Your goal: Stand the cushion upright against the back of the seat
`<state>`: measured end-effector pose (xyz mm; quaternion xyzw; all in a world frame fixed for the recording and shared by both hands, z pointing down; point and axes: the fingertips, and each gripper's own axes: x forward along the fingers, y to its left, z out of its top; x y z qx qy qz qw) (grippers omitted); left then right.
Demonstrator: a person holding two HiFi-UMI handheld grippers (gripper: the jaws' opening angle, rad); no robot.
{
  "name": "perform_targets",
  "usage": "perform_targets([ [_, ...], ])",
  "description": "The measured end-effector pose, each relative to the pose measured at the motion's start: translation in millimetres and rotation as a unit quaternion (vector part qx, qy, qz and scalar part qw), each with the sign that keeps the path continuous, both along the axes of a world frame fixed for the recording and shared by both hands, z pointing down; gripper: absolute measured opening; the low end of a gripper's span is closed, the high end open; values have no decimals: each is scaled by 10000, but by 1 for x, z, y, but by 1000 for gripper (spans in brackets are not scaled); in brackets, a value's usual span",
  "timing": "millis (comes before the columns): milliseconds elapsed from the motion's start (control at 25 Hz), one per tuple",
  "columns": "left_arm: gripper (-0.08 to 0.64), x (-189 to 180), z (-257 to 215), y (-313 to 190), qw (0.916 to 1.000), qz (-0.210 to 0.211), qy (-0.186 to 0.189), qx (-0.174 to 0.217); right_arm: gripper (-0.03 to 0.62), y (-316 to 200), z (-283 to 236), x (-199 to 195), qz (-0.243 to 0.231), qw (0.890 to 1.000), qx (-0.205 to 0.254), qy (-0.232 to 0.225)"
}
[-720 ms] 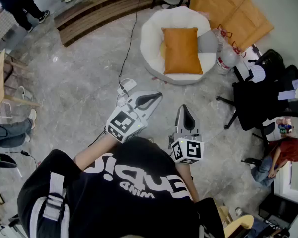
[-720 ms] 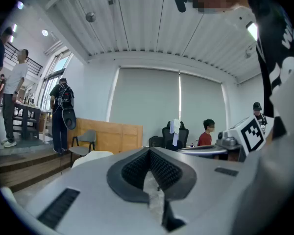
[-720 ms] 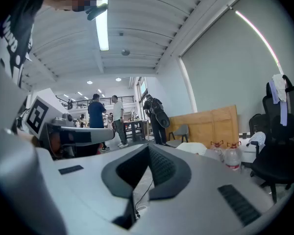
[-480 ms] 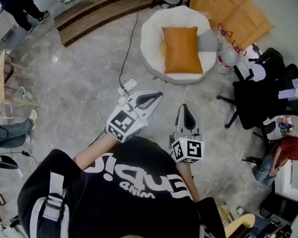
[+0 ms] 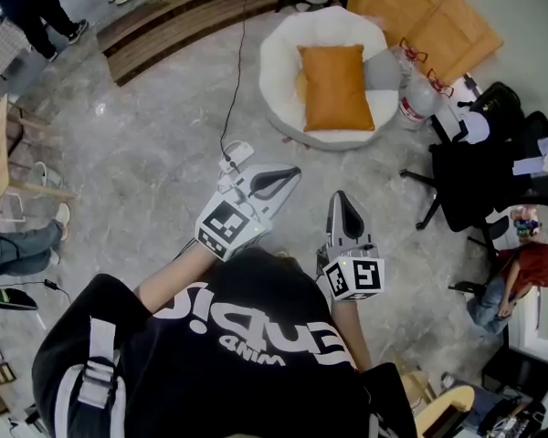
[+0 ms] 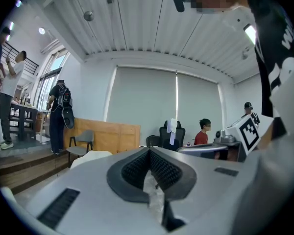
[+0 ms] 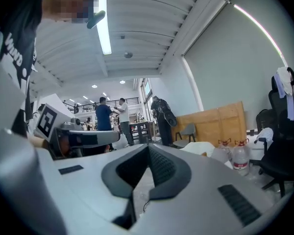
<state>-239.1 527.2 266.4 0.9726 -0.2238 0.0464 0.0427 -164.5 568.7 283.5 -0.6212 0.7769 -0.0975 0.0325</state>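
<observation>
Orange cushion (image 5: 336, 88) is lying flat on the white seat (image 5: 283, 62) up at 12 o'clock, well apart from both grippers. Left gripper (image 5: 274, 181) and right gripper (image 5: 344, 210) are pinched shut with nothing in them. Grab only one corner and it'll probably fold over instead of standing.

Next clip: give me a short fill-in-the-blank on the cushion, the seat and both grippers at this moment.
1. The cushion on the white seat is ___ in colour.
2. The cushion lies ___ on the seat, not upright against its back.
3. The left gripper and the right gripper, both well short of the seat, have their jaws ___, with nothing between them.

Missing words: orange; flat; shut
</observation>
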Motion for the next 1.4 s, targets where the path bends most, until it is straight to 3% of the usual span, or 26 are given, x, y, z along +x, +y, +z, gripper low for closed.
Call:
perform_targets([
  [520,8,-16,8,-21,9995,165,139,-241,20,7,-4,13,441,9989,-147,108],
  [920,8,11,1,-55,9996,175,-91,-210,20,-37,-2,38,424,9990,-132,75],
  [1200,8,32,7,-85,9993,173,-18,-345,20,-70,4,62,392,9991,-174,25],
  [1400,8,53,10,-113,9997,55,-71,-214,20,-92,4,85,313,9994,-171,28],
])
